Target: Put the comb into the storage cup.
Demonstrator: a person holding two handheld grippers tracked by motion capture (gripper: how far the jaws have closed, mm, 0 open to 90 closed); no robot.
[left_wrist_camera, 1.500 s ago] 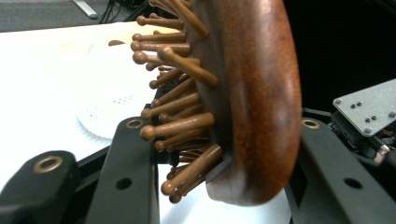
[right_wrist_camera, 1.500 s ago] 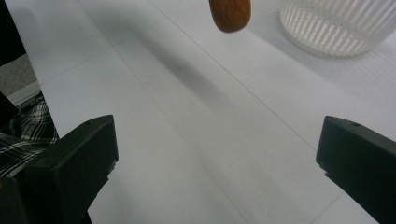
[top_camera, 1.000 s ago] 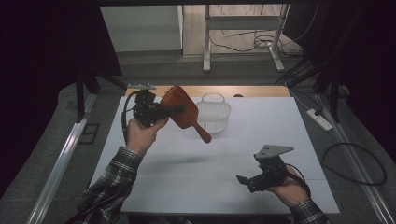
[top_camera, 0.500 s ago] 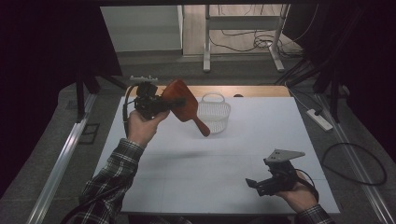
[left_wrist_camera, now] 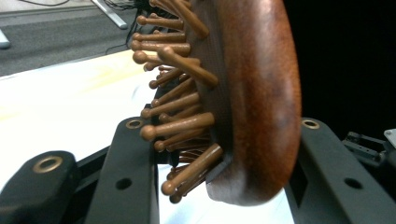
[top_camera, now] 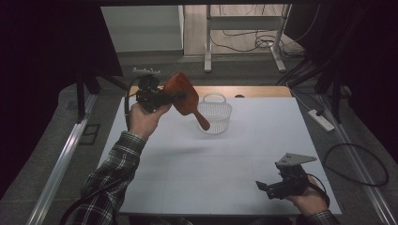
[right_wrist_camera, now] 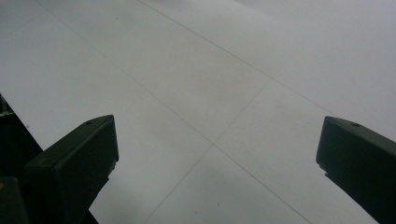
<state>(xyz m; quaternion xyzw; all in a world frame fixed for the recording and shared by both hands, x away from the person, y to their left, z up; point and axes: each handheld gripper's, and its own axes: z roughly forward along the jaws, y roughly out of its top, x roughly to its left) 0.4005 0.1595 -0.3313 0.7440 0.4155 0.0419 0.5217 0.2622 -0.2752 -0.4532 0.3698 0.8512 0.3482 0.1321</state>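
A: Wooden, reddish-brown, and stiff: that is the paddle hairbrush [top_camera: 183, 96] in the left hand-held gripper [top_camera: 157, 96]. Where is it exactly?

B: It is in the air above the tabletop [top_camera: 234, 154], at about 11 o'clock of the white sheet, just to the left of the white wire basket [top_camera: 215, 115]. The head points up and the handle slopes down toward the basket, at about 4 o'clock from the head.

A: And how is it held?

B: The jaws are clamped on the head, not on the handle. In the left gripper view one jaw presses on the smooth rounded back [left_wrist_camera: 261, 93], the other sits among the wooden pins [left_wrist_camera: 177, 126].

A: Will that hold well?

B: I judge it a little delicate. The brush looks light and hard, but the polished back is curved and probably slippery, and the pins can bend or give way. The long handle hangs free, so the brush may turn in the jaws if it is swung quickly. A grip on the handle neck would be more steady, I think.

A: What about the other one?

B: The right hand-held gripper [top_camera: 277, 185] is low at about 5 o'clock, near the front edge of the tabletop. Its jaws stand wide apart with nothing between them, over bare white surface.

A: Room to move?

B: Plenty in the middle. Care is needed only for the basket rim, which is near the handle tip, and for the far edge behind the brush.
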